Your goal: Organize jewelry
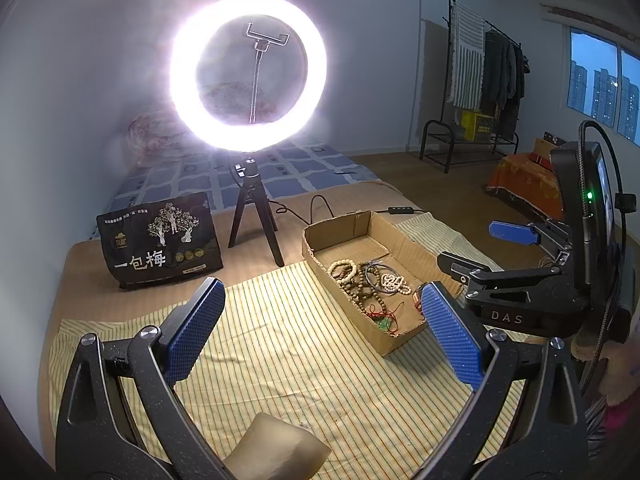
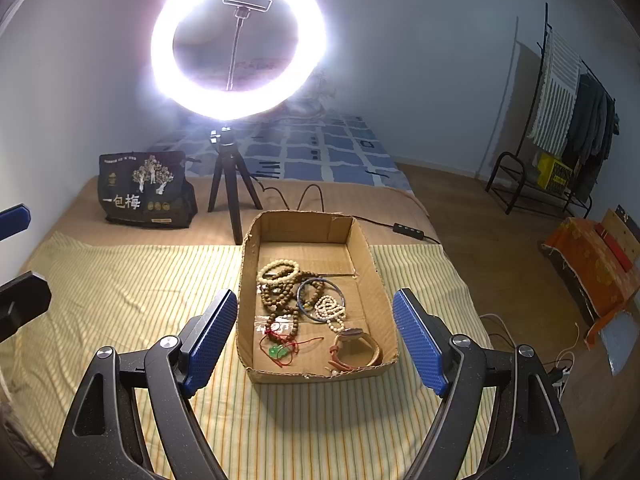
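Both tongs wide open, left tongs (image 1: 322,332) and right tongs (image 2: 316,336) empty

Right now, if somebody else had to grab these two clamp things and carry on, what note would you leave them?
Left gripper: open, empty, over the striped cloth.
Right gripper: open, empty, pointing at the box.
Jewelry: all in the cardboard box, tangled in one heap: cream beads, brown beads, blue bangle, white beads, green pendant on red cord, watch.
Done: nothing sorted that I can see; the cloth holds no jewelry.
Left: lift the pieces out one by one and lay them apart.
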`<state>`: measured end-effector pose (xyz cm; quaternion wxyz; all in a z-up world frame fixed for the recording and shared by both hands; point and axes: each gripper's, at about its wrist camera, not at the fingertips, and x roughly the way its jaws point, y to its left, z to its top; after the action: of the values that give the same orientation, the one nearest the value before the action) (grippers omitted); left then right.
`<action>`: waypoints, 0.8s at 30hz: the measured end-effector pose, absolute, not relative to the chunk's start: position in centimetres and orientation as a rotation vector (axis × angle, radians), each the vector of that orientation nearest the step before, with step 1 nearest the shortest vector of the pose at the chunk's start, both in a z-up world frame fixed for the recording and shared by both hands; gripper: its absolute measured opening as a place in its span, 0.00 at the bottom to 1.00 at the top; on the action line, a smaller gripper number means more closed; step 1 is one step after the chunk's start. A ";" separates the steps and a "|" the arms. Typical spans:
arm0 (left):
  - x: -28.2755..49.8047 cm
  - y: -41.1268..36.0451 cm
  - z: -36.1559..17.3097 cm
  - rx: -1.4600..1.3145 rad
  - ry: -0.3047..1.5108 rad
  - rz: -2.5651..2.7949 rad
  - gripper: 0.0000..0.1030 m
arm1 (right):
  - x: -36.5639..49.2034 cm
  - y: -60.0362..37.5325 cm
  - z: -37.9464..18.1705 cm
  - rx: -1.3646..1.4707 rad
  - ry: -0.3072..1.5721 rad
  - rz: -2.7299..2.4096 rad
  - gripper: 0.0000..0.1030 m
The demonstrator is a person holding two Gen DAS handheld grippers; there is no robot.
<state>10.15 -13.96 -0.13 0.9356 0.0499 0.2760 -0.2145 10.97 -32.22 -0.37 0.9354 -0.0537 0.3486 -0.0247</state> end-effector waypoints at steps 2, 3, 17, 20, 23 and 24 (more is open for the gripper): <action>10.2 -13.9 -0.1 0.103 0.564 -0.438 0.97 | 11.0 -32.2 -0.4 -0.110 0.713 -0.050 0.78; 10.2 -14.0 -0.2 0.103 0.564 -0.436 0.97 | 11.0 -32.2 -0.4 -0.109 0.713 -0.050 0.78; 10.1 -14.1 -0.2 0.101 0.567 -0.435 0.97 | 11.0 -32.2 -0.4 -0.109 0.714 -0.050 0.78; 10.1 -14.1 -0.2 0.101 0.568 -0.434 0.97 | 11.0 -32.2 -0.4 -0.110 0.713 -0.049 0.78; 9.9 -14.2 -0.4 0.097 0.570 -0.439 0.97 | 11.0 -32.2 -0.4 -0.109 0.713 -0.048 0.78; 9.8 -14.2 -0.4 0.095 0.571 -0.442 0.97 | 11.0 -32.2 -0.4 -0.110 0.714 -0.048 0.78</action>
<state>9.85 -14.22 -0.41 0.9345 0.0466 0.2791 -0.2160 10.99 -32.23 -0.40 0.9353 -0.0538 0.3491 -0.0235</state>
